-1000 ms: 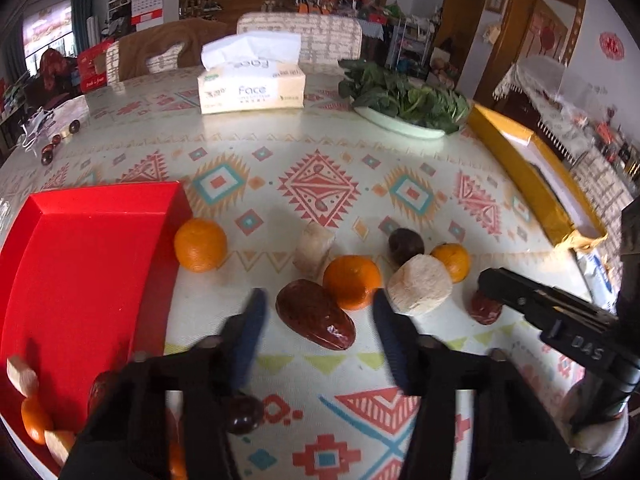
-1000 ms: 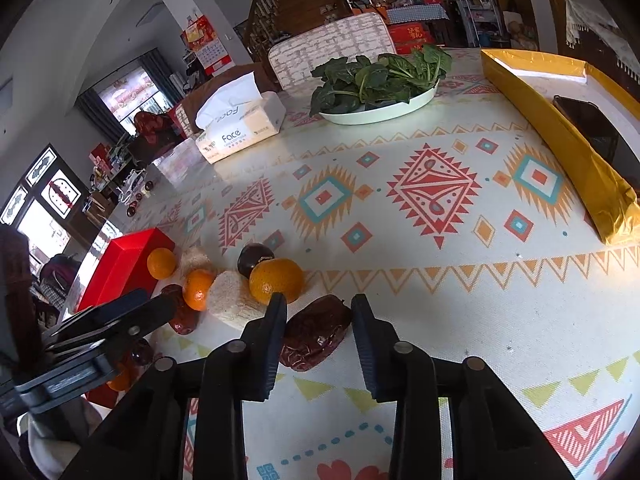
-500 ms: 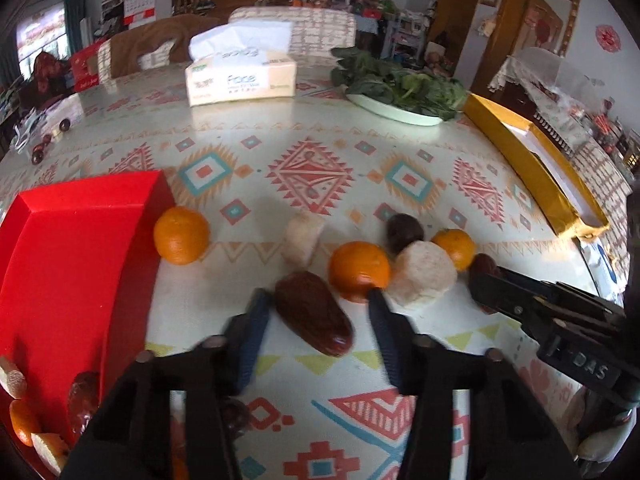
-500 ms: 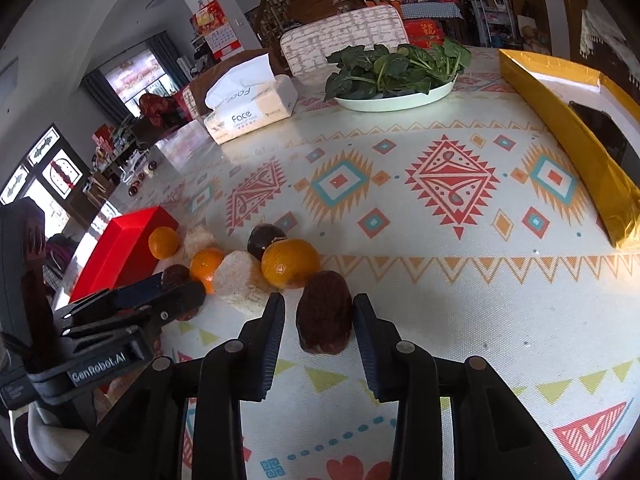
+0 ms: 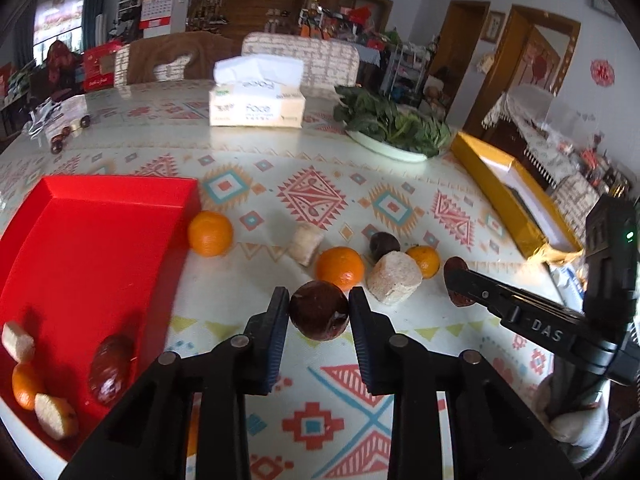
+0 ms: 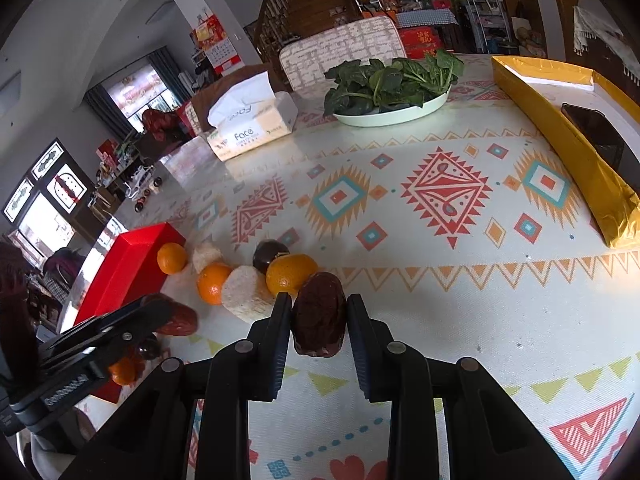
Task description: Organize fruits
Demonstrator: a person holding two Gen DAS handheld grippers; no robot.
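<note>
My left gripper [image 5: 319, 309] is shut on a dark brown date [image 5: 319, 314], whose end faces the camera. In the right wrist view my right gripper [image 6: 319, 316] is shut on a second brown date [image 6: 320, 312], both pads against its sides. On the cloth beyond lie three oranges [image 5: 210, 233] [image 5: 340, 268] [image 5: 424, 260], two pale chunks [image 5: 394, 278] [image 5: 306, 242] and a dark round fruit [image 5: 384, 242]. The red tray [image 5: 100, 240] at the left holds a date [image 5: 110, 368], an orange [image 5: 24, 384] and pale chunks [image 5: 56, 416].
A tissue box [image 5: 256, 108] and a plate of greens [image 5: 392, 128] stand at the back. A long yellow box [image 5: 512, 200] with a phone [image 6: 596, 144] in it runs along the right side. Small dark fruits [image 5: 60, 140] sit at the far left edge.
My left gripper moved forward over the date and its fingers came together on it. My right gripper's fingers narrowed onto its date, which turned lengthwise between them.
</note>
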